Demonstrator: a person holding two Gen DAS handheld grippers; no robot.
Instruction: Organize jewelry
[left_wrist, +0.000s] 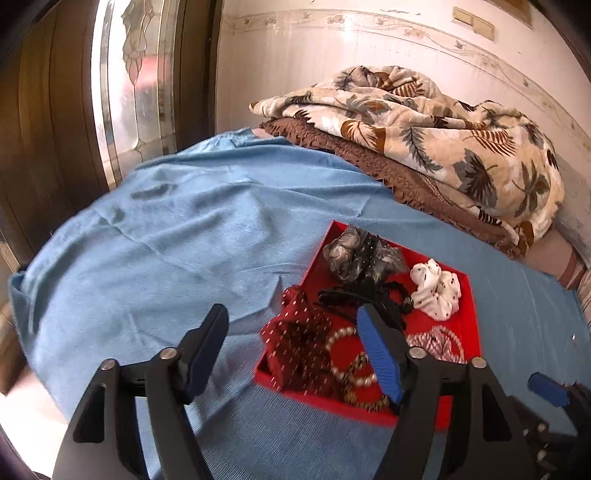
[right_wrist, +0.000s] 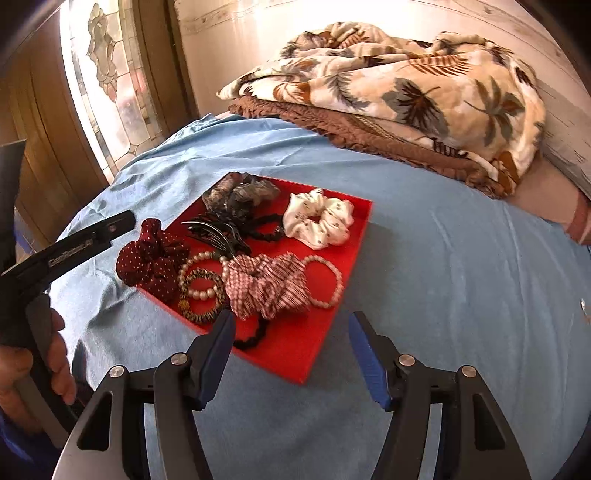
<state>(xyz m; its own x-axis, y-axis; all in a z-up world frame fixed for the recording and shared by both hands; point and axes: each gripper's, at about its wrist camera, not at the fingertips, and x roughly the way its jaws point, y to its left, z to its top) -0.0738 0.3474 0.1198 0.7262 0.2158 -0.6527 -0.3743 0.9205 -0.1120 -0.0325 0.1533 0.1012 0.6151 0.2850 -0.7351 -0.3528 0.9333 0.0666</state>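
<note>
Jewelry and hair ties fill a red tray lying on the blue bedsheet. In the right wrist view a white scrunchie sits at the tray's 1 o'clock corner, a maroon dotted scrunchie overhangs its 9 o'clock edge, and pearl bracelets lie beside a checked scrunchie near 6 o'clock. The right hand-held gripper hangs spread and empty over the tray's near corner. The left hand-held gripper is likewise agape, gripping nothing. A leaf-patterned blanket lies at 12 o'clock.
</note>
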